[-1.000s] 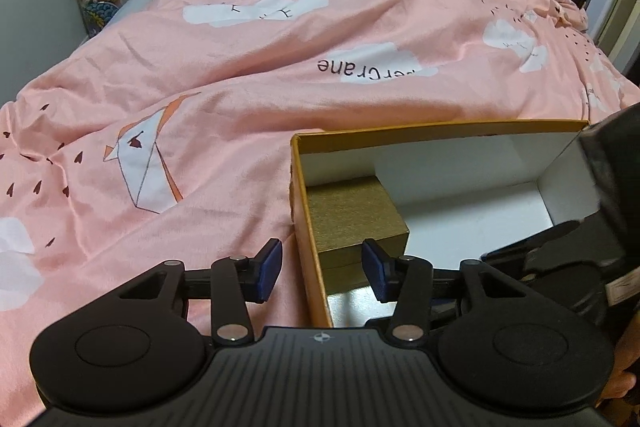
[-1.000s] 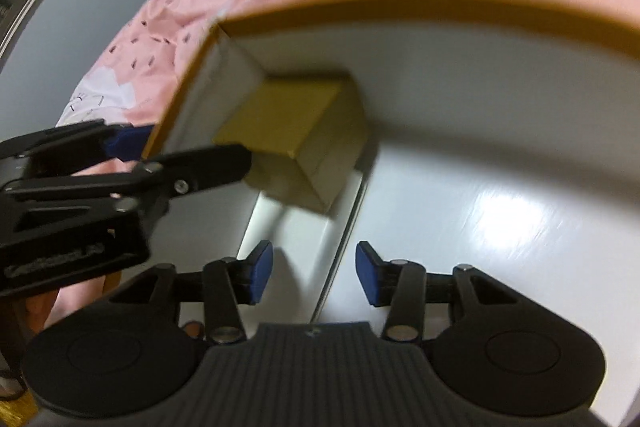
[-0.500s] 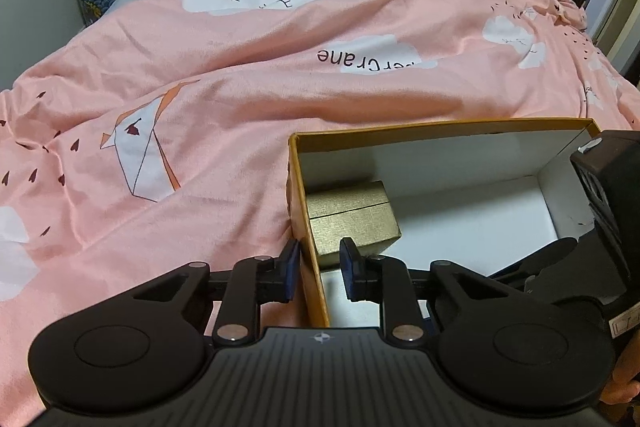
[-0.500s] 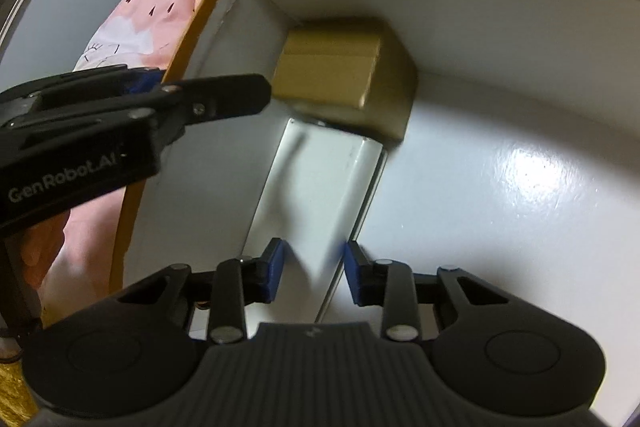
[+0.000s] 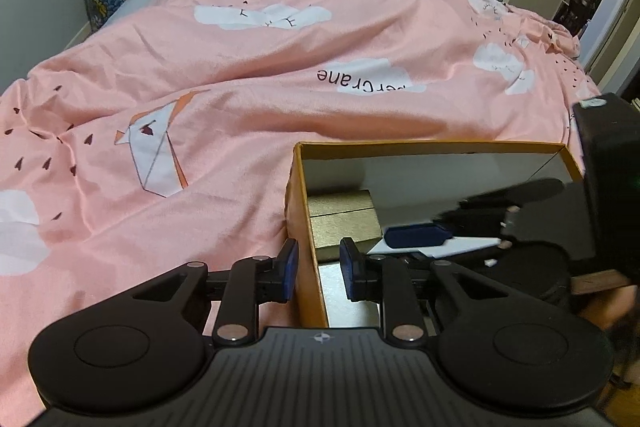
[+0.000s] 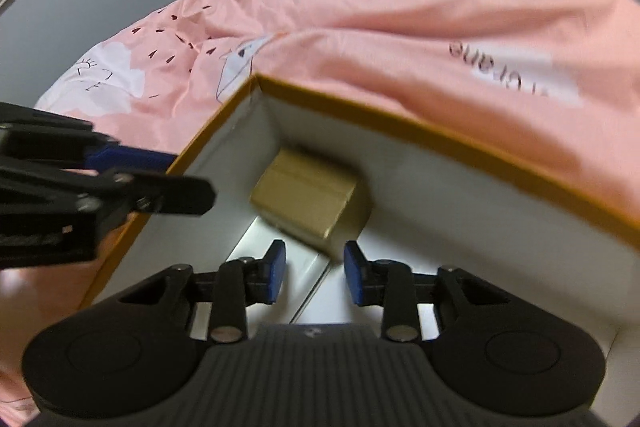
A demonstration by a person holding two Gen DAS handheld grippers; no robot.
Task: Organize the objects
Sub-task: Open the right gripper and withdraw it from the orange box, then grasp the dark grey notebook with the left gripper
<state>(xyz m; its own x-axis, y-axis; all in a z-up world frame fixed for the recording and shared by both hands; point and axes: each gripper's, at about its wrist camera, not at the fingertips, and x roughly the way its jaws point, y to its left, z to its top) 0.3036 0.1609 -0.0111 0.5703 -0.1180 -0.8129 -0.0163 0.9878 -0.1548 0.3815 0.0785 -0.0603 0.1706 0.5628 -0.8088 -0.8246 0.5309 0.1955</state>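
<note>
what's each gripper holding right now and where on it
Left gripper: jaws clamp the orange box by its left wall. Right gripper: jaws have just been closing and seem to pinch the white card inside the box by its near end.

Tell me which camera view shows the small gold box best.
The right wrist view, though slightly blurred. There the small gold box shows its top and two sides in the corner of the big open box. The left wrist view shows only its top and one side, partly hidden behind the big box's wall.
</note>
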